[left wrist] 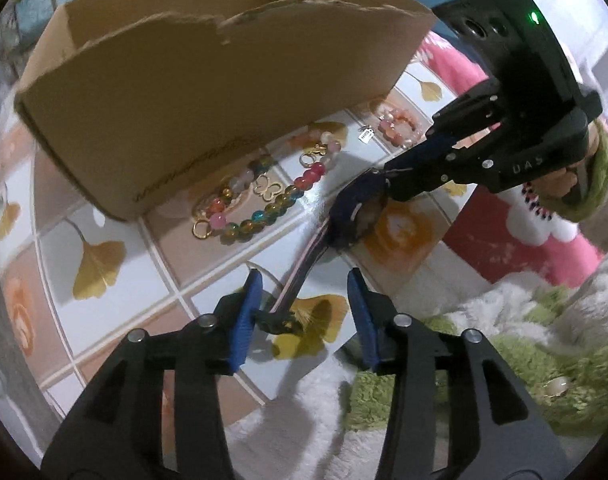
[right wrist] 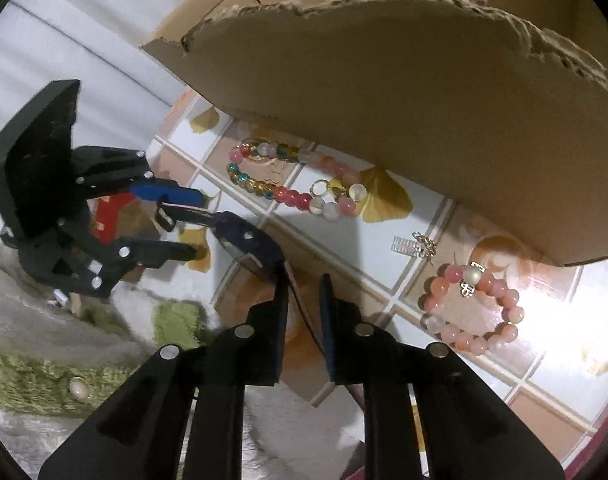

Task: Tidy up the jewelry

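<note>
bracelets (left wrist: 260,196) on mat (left wrist: 104,220), just before box (left wrist: 208,92), watch (left wrist: 355,216) right

You can read only one marking: pale capital letters "UAS" on the black body of the right gripper (left wrist: 377,178), low on its housing near the hand that holds it, seen from the left wrist view. A small silver tag (left wrist: 365,135) on the table carries tiny marks, but they are too small for you to read. The cardboard box (left wrist: 208,92) shows no legible print.
</note>
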Action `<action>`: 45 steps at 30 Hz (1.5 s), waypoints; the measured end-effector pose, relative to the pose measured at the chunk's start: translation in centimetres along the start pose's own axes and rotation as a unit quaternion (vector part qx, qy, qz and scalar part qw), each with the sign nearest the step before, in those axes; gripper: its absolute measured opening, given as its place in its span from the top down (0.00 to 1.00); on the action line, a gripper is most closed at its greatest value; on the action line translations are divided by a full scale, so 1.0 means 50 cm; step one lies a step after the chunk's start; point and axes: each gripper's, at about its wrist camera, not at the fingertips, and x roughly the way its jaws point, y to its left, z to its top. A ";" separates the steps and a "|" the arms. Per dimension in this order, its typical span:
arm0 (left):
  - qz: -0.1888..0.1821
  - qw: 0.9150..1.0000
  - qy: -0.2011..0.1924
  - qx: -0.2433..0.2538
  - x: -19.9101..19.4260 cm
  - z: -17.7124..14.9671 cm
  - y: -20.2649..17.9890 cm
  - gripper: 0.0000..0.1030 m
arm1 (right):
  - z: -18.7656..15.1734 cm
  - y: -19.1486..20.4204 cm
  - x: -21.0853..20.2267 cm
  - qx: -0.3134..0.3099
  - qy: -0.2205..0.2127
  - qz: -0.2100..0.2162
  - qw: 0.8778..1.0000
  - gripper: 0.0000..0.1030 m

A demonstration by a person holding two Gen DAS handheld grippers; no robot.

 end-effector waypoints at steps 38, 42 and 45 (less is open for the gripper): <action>0.007 0.984 -0.172 0.035 -0.330 0.115 -0.006 0.93 | 0.070 0.167 -0.333 -0.151 -0.176 -0.084 0.969 0.97; 0.069 0.976 -0.200 0.060 -0.347 0.191 0.031 0.93 | 0.180 0.132 -0.341 -0.165 -0.179 -0.094 0.965 0.97; 0.104 0.976 -0.183 0.063 -0.300 0.251 0.069 0.93 | 0.256 0.079 -0.321 -0.158 -0.154 -0.092 0.971 0.97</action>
